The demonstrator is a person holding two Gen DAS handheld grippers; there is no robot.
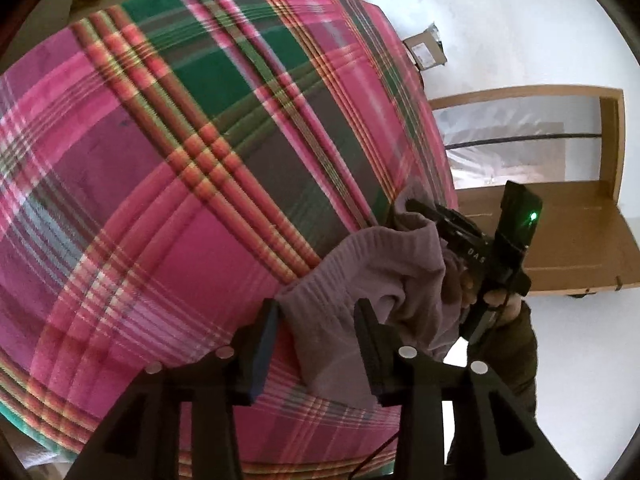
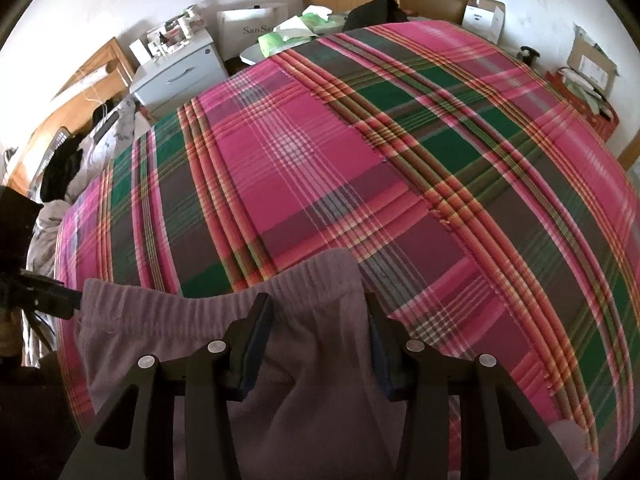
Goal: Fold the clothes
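A mauve knit garment [image 1: 380, 264] with a ribbed waistband hangs above the near edge of a bed covered in a pink, green and grey plaid sheet [image 1: 180, 160]. My left gripper [image 1: 316, 304] is shut on one end of the waistband. My right gripper [image 1: 412, 204], held by a hand, pinches the other end, higher up by the bed's corner. In the right wrist view the garment [image 2: 312, 380] fills the gap of the right gripper [image 2: 318, 300]. Its waistband stretches left to the left gripper [image 2: 76, 300]. The plaid sheet [image 2: 360, 160] lies flat beyond. The garment's lower part is hidden.
A wooden door panel [image 1: 560, 240] and a cardboard box [image 1: 426, 52] stand on the white floor to the right of the bed. Past the bed are a pale nightstand [image 2: 180, 72], a white paper bag [image 2: 248, 32], boxes [image 2: 592, 64] and crumpled bedding [image 2: 108, 132].
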